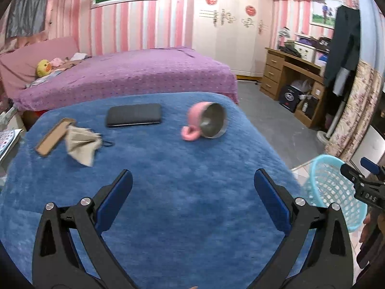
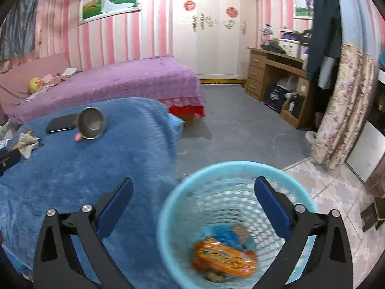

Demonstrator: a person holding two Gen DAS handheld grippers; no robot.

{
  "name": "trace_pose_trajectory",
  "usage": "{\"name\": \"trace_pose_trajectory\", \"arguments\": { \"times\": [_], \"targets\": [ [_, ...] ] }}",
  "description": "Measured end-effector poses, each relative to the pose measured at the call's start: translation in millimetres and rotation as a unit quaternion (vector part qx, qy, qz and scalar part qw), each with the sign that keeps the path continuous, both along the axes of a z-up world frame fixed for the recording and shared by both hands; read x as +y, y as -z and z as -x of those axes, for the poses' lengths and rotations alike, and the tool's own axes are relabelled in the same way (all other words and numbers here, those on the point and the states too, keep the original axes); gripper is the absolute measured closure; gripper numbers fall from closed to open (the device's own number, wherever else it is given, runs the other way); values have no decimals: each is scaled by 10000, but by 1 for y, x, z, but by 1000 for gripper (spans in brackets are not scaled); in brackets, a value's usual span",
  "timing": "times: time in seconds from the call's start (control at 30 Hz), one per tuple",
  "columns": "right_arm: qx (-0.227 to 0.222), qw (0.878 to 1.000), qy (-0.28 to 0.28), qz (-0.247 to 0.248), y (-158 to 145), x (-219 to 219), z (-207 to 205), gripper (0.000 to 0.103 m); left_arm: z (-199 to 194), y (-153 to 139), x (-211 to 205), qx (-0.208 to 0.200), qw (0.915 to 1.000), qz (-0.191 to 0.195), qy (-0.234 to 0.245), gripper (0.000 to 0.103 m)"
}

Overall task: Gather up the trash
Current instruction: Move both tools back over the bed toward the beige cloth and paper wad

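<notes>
A light blue mesh wastebasket stands on the floor beside the blue-covered table; inside lie an orange wrapper and a blue wrapper. My right gripper hangs open over the basket's mouth, nothing between its fingers. My left gripper is open above the blue cloth, empty. On the table's far left lie a crumpled beige paper and a brown cardboard strip. The wastebasket and the right gripper's tip show at the right edge of the left wrist view.
A tipped pink mug with a steel inside and a black case lie on the table. Behind stand a purple bed, a white wardrobe and a wooden desk. A floral curtain hangs at right.
</notes>
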State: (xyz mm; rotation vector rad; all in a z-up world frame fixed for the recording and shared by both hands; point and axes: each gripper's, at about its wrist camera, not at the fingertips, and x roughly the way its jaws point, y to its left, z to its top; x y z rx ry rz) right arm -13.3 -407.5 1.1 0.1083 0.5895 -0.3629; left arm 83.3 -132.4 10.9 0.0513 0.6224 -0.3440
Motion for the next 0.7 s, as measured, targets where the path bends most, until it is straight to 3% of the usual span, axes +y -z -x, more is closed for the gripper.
{"name": "trace_pose_trajectory", "arguments": {
  "times": [0.43,0.7],
  "targets": [
    [81,9961,-876,25,2,116,-85,5,-76,-5,146,48,9953,-152,-959,5],
    [257,9878,-1537,-62,15,209,-151,5,-101,18,236,298,9859,-106,-1644,5]
  ]
}}
